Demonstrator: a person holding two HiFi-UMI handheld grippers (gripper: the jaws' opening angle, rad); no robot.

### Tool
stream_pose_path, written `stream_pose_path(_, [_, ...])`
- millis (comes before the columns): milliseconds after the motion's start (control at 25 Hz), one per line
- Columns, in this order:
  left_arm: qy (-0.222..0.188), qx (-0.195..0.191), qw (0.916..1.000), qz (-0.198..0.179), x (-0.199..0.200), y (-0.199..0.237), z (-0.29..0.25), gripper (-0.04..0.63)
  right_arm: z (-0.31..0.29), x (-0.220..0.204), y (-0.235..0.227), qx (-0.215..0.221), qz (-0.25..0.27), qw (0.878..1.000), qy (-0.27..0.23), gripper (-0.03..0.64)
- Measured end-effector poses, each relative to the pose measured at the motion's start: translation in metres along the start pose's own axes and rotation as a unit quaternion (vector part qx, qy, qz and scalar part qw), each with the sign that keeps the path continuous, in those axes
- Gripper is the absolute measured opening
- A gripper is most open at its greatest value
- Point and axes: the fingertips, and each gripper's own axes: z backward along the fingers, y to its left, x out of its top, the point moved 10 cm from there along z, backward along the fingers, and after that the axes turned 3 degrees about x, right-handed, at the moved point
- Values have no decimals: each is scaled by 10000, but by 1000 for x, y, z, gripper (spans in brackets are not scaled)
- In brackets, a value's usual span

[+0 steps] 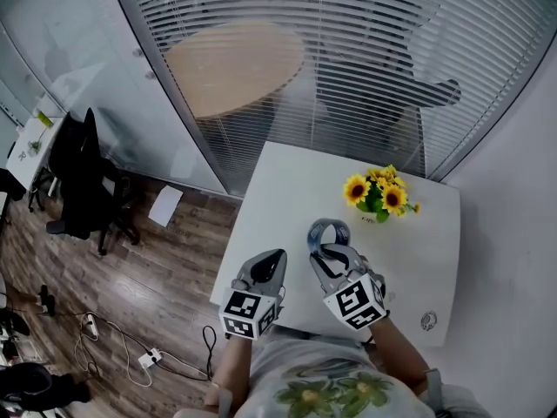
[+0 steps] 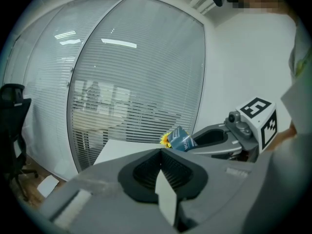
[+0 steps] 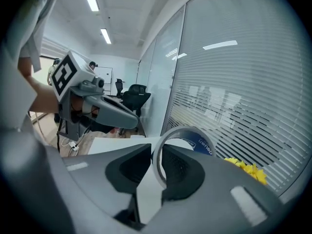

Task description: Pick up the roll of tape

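The roll of tape [image 1: 328,232] is a grey ring with a blue inner label, and it hangs just above the white table [image 1: 278,190]. My right gripper [image 1: 333,252] is shut on it. In the right gripper view the ring [image 3: 201,141] stands upright, its near rim clamped between the dark pads at the gripper's [image 3: 155,162] tips. My left gripper [image 1: 268,265] hovers beside it on the left, shut and holding nothing. In the left gripper view its jaws [image 2: 160,165] meet at the tip, and past them show the tape [image 2: 181,141] and the right gripper [image 2: 222,139].
A pot of yellow sunflowers [image 1: 379,194] stands on the table just beyond the tape. A small round object [image 1: 428,320] lies near the front right corner. Glass walls with blinds [image 1: 365,50] sit behind the table. An office chair [image 1: 83,181] and cables [image 1: 113,342] are on the floor at left.
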Motion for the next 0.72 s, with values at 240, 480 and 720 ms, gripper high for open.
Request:
stream_pose_path(240, [29, -11, 10000, -53, 3, 0, -3, 5, 4, -1, -1, 68, -448, 9984, -325, 71])
stream_pose_path(480, [17, -39, 10000, -87, 8, -1, -4, 6, 5, 0, -2, 93, -614, 9973, -390, 69])
stream_pose_path(720, [49, -72, 9999, -90, 5, -3, -7, 6, 5, -1, -4, 125, -723, 9964, -421, 67])
